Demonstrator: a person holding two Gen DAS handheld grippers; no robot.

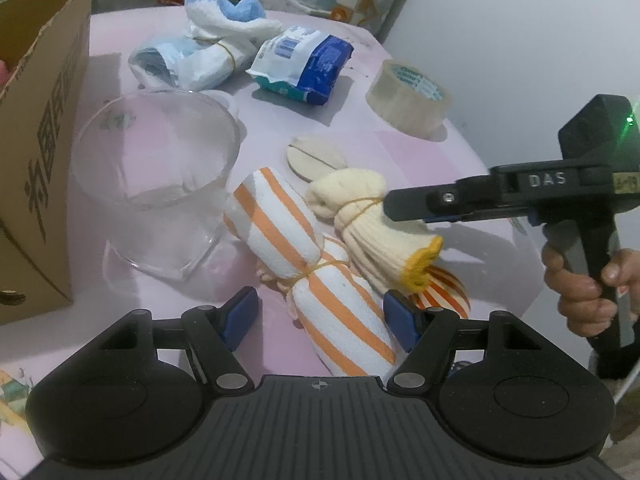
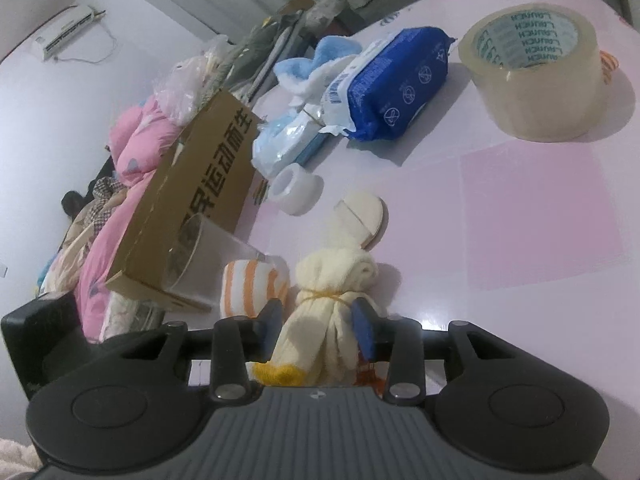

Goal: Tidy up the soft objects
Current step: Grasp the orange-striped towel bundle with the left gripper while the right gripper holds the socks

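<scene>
Left wrist view: nearest the camera, the left gripper (image 1: 320, 316) has its blue pads spread apart on either side of the orange-striped towel roll (image 1: 316, 268), which lies on the pink table (image 1: 400, 152) bound with a rubber band; whether the pads touch it cannot be told. Just right of the roll lies the cream glove bundle (image 1: 376, 224) with yellow cuffs. The right gripper (image 1: 404, 208) reaches in from the right, its tip at the bundle. Left of the roll stands a clear plastic cup (image 1: 156, 188), and beyond it a cardboard box (image 1: 40, 140). Farther back are a tape roll (image 1: 408, 98), a blue wipes pack (image 1: 304, 64) and a blue-and-white cloth bundle (image 1: 224, 20).

Right wrist view: the right gripper (image 2: 318, 330) is clenched on the cream glove bundle (image 2: 328, 304), both pads pressing its sides below the rubber band. The orange-striped towel roll (image 2: 252, 284) sits just left, the tape roll (image 2: 536, 68) well beyond.
</scene>
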